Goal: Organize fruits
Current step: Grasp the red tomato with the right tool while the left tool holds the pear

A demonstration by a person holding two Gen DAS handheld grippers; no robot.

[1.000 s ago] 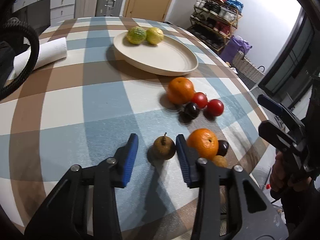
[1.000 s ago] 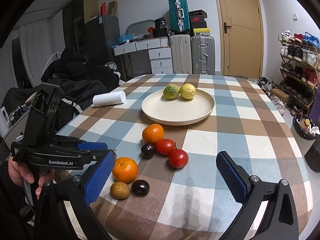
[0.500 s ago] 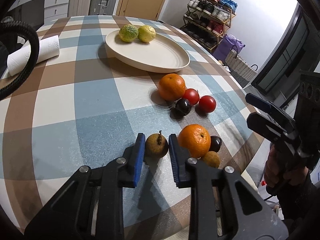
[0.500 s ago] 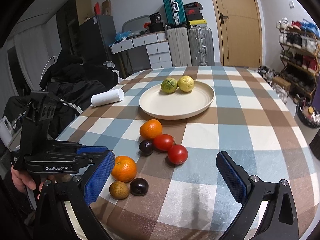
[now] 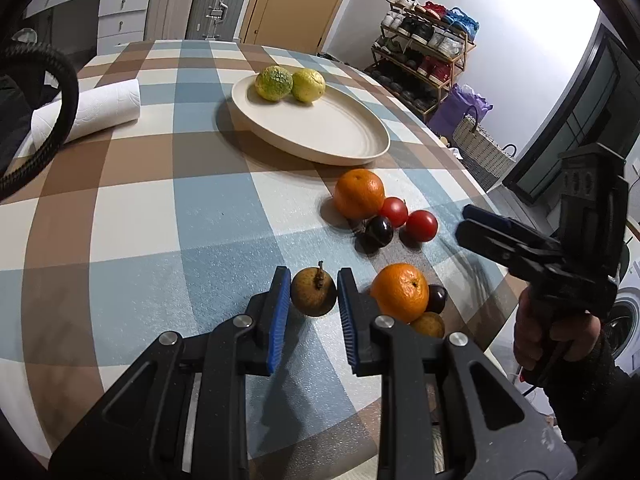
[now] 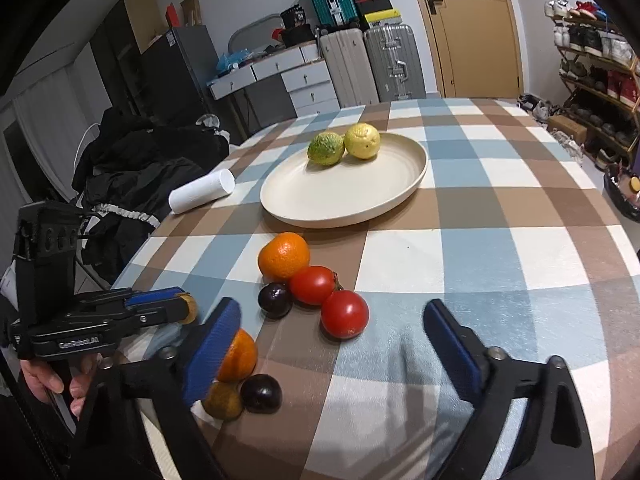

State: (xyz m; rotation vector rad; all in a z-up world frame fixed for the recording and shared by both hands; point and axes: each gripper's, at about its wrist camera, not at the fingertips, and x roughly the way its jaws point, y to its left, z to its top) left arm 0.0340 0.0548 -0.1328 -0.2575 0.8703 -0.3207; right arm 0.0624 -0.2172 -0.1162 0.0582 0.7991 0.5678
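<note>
From the left wrist, my left gripper [image 5: 311, 295] clamps the brown pear [image 5: 313, 294] near the tabletop's front edge, ready to lift toward the plate [image 5: 320, 136], where two citrus already sit. From the right wrist, my right gripper [image 6: 332, 340] hangs spread wide and empty above the tomatoes [image 6: 344, 314], waiting.

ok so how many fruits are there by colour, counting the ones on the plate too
orange: 2
red: 2
dark purple: 2
brown: 2, one between the left tool's fingers, one by the near orange
green: 1 on the plate
yellow: 1 on the plate
total: 10
</note>
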